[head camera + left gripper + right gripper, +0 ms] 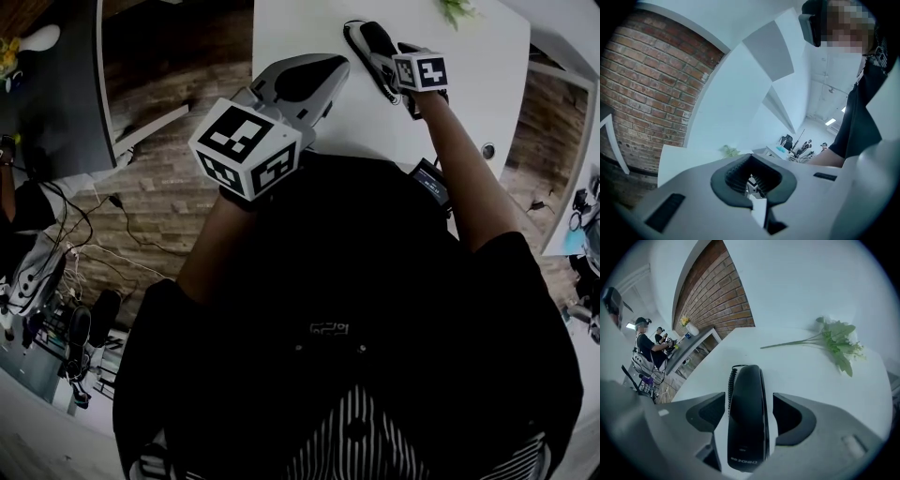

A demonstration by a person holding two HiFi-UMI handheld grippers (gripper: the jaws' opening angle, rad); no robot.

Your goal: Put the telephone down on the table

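White table bears the telephone, loose between the right gripper's spread jaws, left gripper closed empty; apparently released, next lift clear.

Black short-sleeved shirt, striped garment — black-and-white marker cubes.

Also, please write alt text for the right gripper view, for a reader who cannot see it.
A black telephone lies on a white table between the open jaws of the right gripper, which do not touch it. A green plant sprig lies farther back on the table, with a brick wall behind.
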